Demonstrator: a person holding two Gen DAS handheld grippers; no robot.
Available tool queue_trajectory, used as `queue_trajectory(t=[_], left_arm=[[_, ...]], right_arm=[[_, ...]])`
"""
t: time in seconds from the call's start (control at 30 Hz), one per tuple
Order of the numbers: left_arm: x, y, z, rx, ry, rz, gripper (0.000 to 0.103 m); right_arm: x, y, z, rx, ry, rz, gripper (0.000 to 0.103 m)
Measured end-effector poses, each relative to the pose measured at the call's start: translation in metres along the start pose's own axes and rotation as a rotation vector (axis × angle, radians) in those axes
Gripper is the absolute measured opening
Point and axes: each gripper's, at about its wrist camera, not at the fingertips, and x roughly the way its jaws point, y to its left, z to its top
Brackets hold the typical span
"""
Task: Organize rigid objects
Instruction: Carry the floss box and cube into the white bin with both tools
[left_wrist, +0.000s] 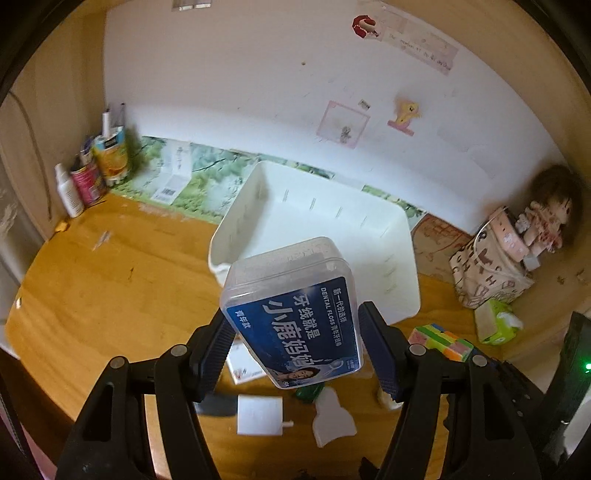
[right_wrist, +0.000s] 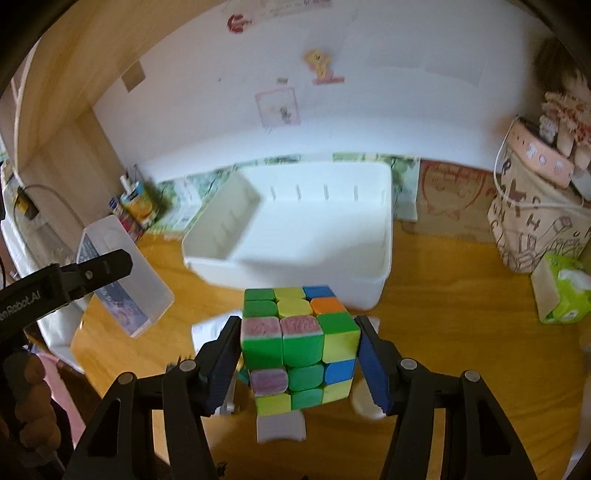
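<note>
The floss box (left_wrist: 291, 314) sits clamped in the left claw (left_wrist: 295, 350), off the desk (left_wrist: 110, 277) and tilted: its blue label faces the camera, its clear lid end points up and forward toward the bin (left_wrist: 369, 236), and its long axis runs along the line of the fingers, leaning a little to the left in the left wrist view. The pads press on its two long sides. The bin lies straight ahead of and below the box, its near rim just past the lid end, so the coming move, as I judge it, is a short carry forward and a lowering over that rim.

The cube (right_wrist: 299, 343) is gripped in the right claw (right_wrist: 299, 354), also lifted clear of the desk, one edge turned toward the camera so that a green-and-pink face and a yellow-and-blue face show; the pads bear on its left and right sides. Being a cube, it has no long axis to mind. The bin again lies dead ahead beyond it, open side up, its long side running across the right wrist view and a divider standing near its left end, with the wide compartment to the right of that.

Seen from the right wrist, the floss box hangs to the left of the bin's left end, while the cube is centred on the bin's near wall; the right hand looks the nearer of the two

Small white pieces (left_wrist: 258, 415) lie on the desk under both claws
</note>
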Motion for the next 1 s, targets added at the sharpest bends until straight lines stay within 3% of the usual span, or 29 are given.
queue_trajectory(t=[0.33, 0.5, 0.6, 1.0], left_arm=[[0.026, 0.000, 0.052, 0.108, -0.028, -0.034, 0.070], [0.040, -0.003, 0.072, 0.172, -0.090, -0.080, 0.070], [0.055, -0.005, 0.079, 0.213, -0.107, -0.070, 0.070], [0.126, -0.003, 0.089, 0.230, -0.055, -0.070, 0.071]], right_arm=[[0.024, -0.002, 0.042, 0.060, -0.085, -0.075, 0.060], [0.040, -0.004, 0.055, 0.057, -0.125, -0.137, 0.060], [0.054, -0.007, 0.059, 0.059, -0.124, -0.159, 0.060], [0.097, -0.006, 0.063, 0.003, -0.124, -0.162, 0.060]])
